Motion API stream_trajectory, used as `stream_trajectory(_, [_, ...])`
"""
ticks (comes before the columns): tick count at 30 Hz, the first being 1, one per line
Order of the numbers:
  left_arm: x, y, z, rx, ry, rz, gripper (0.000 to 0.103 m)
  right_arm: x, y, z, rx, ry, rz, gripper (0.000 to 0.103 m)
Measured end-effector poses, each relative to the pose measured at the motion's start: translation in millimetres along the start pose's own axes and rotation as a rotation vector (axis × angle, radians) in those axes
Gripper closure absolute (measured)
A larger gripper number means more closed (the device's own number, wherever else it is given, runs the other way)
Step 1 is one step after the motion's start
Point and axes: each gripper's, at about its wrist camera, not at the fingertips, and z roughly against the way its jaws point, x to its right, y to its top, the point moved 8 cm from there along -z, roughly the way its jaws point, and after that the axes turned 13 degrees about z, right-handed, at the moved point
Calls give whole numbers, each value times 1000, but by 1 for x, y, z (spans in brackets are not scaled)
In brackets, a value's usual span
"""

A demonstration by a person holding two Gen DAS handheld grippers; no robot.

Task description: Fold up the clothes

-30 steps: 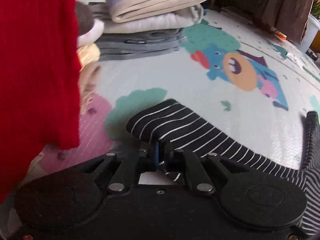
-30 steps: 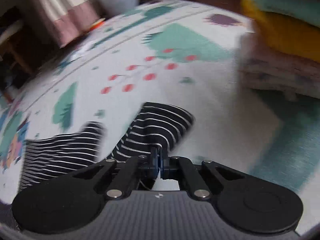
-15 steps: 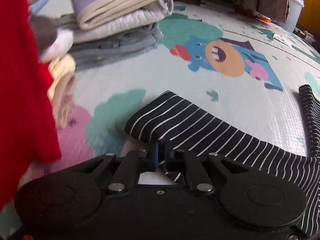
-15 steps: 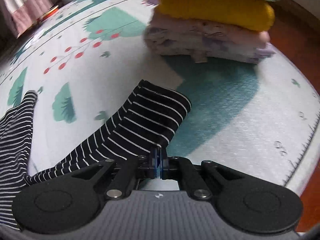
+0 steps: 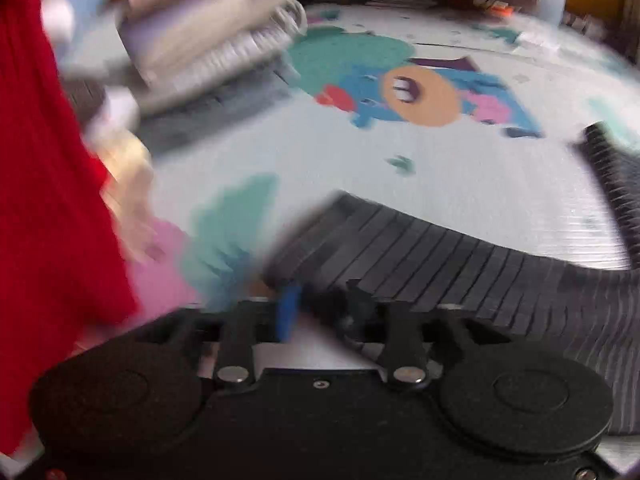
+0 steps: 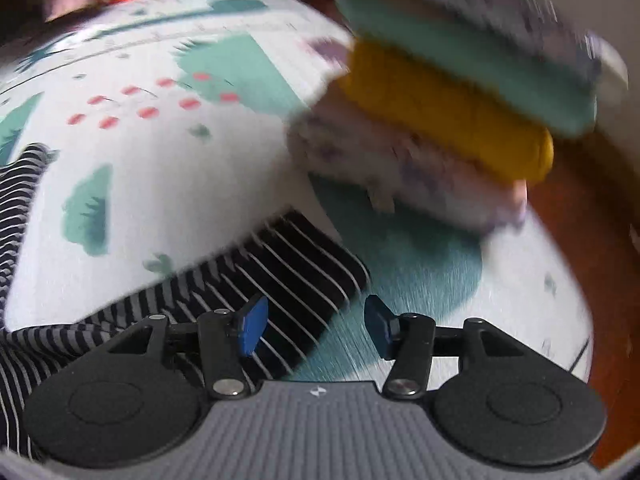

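Both my tongs, left [image 5: 320, 310] and right [image 6: 314, 326], have just been opening, freeing the striped shirt [image 6: 280, 280]; its sleeve may snag a pad and unfold.

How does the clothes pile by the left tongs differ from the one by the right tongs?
The left-side pile is muted: beige, pale lilac, white and grey. The right-side pile is brighter, with mint, mustard yellow and a pale printed piece at the bottom. The left-side pile has a red garment hanging in front of it; the right-side pile is unobstructed. Both sit folded on the patterned play mat.
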Motion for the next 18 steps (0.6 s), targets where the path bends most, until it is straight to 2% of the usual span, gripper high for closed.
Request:
stream_trajectory(2, [3, 11, 7, 47, 39, -26, 61, -9, 8, 9, 35, -17, 40, 47])
stream_trajectory(4, [12, 24, 18, 104, 53, -38, 61, -4, 14, 12, 45, -29, 3, 43])
stream_trajectory(6, [27, 33, 28, 148, 34, -61, 61, 13, 14, 11, 25, -52, -86, 41])
stream_trajectory(8, [52, 40, 33, 143, -78, -70, 61, 24, 19, 16, 52, -67, -131, 41])
stream_trajectory(11, [111, 44, 30, 89, -282, -116, 61, 1, 37, 24, 123, -38, -23, 41])
stream_trajectory(12, [131, 45, 27, 68, -340, -131, 61, -15, 43, 24, 132, 15, -14, 41])
stream_trajectory(18, [242, 46, -12, -91, -535, -138, 61, -125, 76, 27, 189, 345, 117, 48])
